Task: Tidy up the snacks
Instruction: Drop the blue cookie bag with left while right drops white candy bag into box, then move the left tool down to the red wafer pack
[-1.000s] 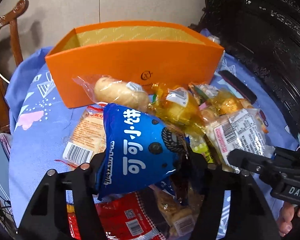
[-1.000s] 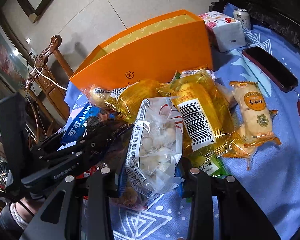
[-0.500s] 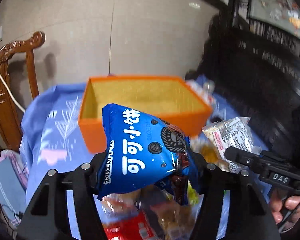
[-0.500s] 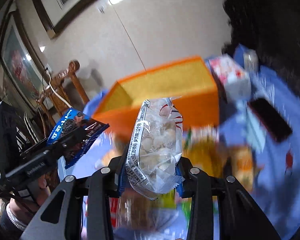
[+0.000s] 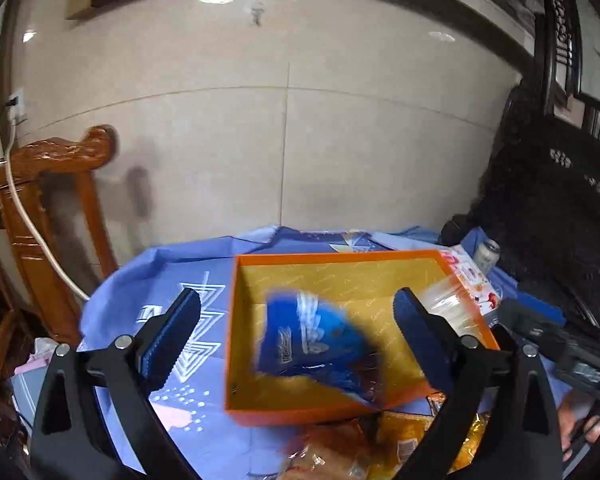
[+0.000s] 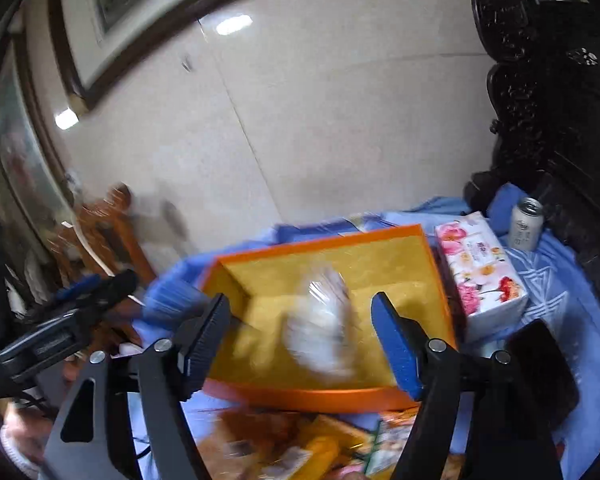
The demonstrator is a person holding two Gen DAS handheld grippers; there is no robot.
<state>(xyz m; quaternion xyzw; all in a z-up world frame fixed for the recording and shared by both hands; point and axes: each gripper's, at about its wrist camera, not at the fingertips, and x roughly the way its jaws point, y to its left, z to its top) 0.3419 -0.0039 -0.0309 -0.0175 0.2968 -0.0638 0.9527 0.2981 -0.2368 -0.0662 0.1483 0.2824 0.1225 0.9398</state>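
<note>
Both snack bags have left the grippers since the earlier frames, and both grippers have risen over the orange box [image 5: 340, 410]. Jaws of the left gripper [image 5: 296, 334] have just been opening and now stand wide, touching nothing; the blue cookie bag [image 5: 314, 338], blurred, sits between them in the picture but free of the pads, over the box's yellow inside. Its long axis runs roughly from 10 to 4 o'clock, the narrow end toward 4. Jaws of the right gripper [image 6: 300, 340] have likewise just been opening and are well apart; the white candy bag [image 6: 320, 326], also blurred, is over the box floor, its length running from about 12 to 6 o'clock. At 6 o'clock of the box lie other snack packets [image 6: 320, 448] on the blue tablecloth [image 5: 148, 276]. At 3 o'clock stands a flowered tissue pack [image 6: 480, 264].
</note>
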